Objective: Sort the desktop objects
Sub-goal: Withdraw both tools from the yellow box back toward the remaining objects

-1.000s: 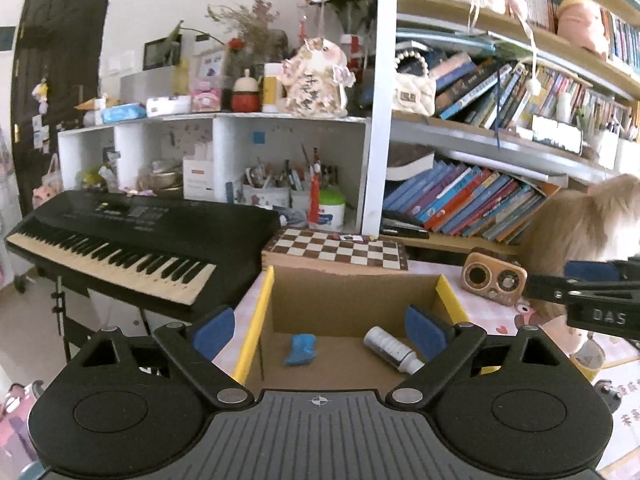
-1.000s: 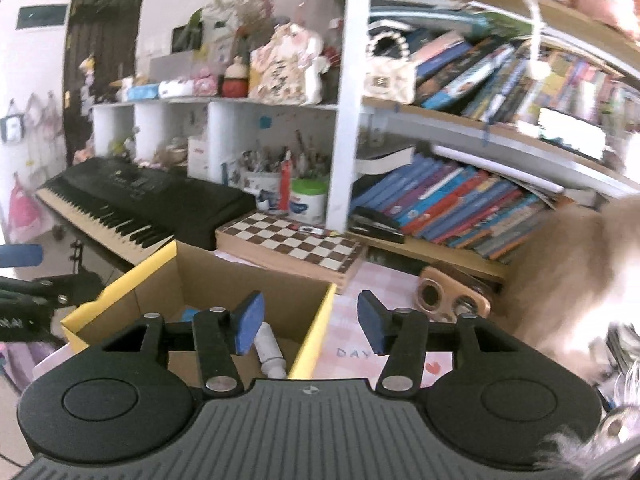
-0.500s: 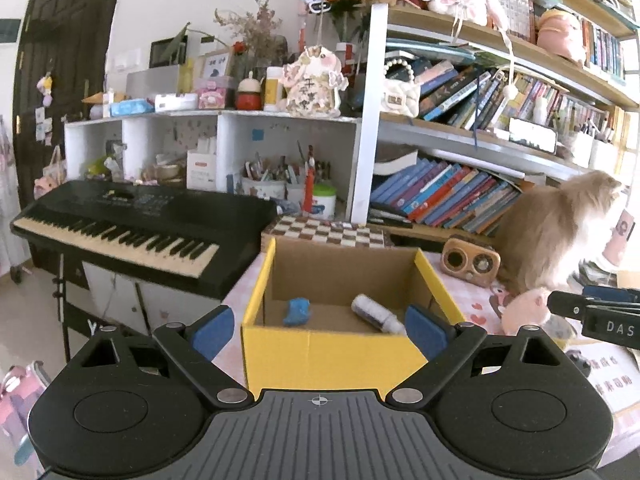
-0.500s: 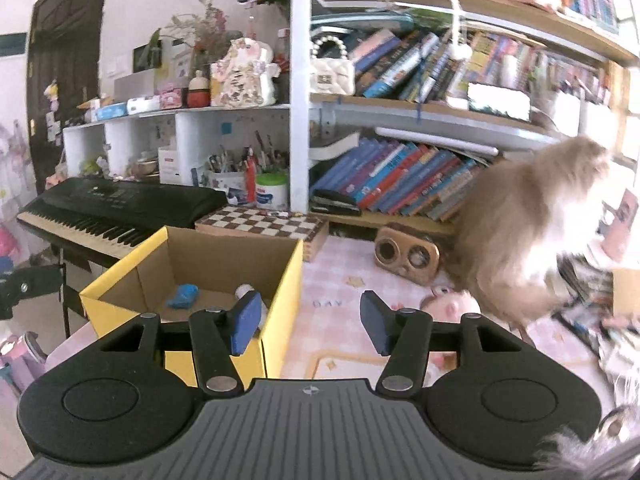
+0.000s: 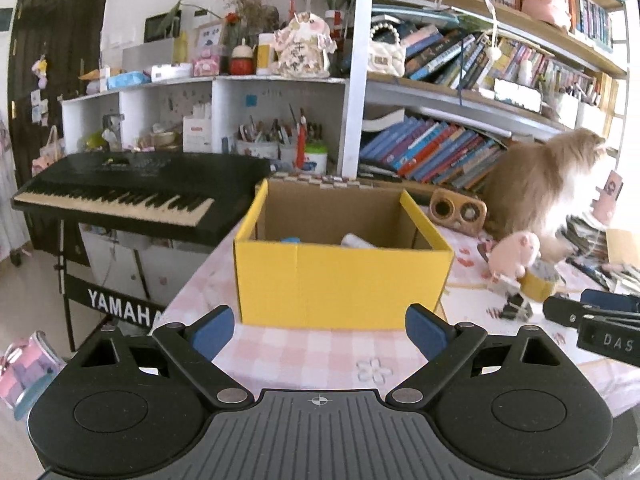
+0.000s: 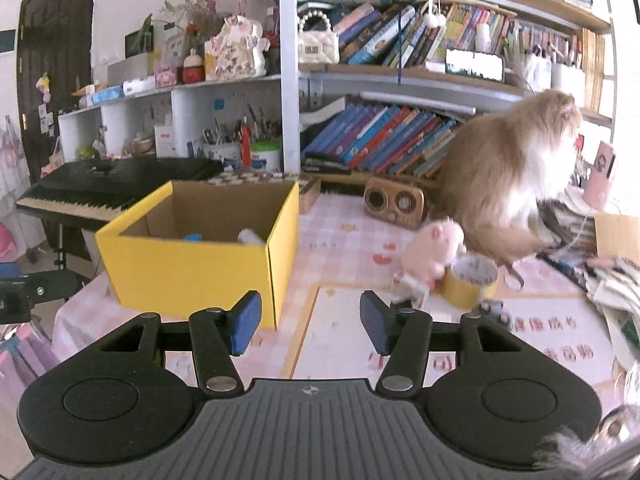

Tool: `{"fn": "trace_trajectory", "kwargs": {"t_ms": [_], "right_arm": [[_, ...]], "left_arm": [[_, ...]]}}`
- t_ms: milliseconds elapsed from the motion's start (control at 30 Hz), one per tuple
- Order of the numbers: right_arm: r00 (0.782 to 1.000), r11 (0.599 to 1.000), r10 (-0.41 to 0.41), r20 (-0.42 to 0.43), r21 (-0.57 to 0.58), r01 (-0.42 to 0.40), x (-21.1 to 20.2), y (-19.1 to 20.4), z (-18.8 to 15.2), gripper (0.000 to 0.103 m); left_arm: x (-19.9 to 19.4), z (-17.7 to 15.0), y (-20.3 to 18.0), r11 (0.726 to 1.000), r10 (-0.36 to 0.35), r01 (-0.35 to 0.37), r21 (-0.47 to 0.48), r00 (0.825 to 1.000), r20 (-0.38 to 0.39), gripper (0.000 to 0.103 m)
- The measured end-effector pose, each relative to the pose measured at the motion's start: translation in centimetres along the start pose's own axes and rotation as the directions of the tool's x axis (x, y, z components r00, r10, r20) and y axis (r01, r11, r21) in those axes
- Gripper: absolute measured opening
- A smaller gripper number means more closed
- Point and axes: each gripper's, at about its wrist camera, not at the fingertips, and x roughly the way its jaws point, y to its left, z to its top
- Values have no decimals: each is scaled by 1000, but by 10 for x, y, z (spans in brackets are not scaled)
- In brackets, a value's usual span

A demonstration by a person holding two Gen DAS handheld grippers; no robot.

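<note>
**Picking the next item for the box**

Left wrist view: our left gripper stands wide and empty before the yellow box, which already holds a blue item and a white tube; right wrist view: our right gripper gapes moderately, empty; we should approach the pink plush beside the tape roll slowly, minding the cat just behind

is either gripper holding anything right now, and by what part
Nothing is held. The left gripper and the right gripper are both open with bare fingers, back from the yellow box.
</note>
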Motion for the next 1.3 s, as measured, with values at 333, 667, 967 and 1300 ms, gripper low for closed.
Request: {"fn": "trace_trajectory", "kwargs": {"t_ms": [333,667,967,1300], "right_arm": [[998,999,1,-67,-32,-3,-11,14,-30,53],[991,999,10,-134,-51,-18,-17,18,-50,55],[985,999,-26,-170,-31,21,-24,4,-61,60],[975,995,-97,-201,13,102,-28,-23,-71,63]], "left_arm": [[-9,-29,-4,1000,-11,11,2,998,-60,94],[-12,-39,-13,999,-40,42,19,995,-93,94],[-4,-44,-32,993,-103,110,48,986,-133,94],[6,-42,-61,977,-175,192,96,972,-159,94]]}}
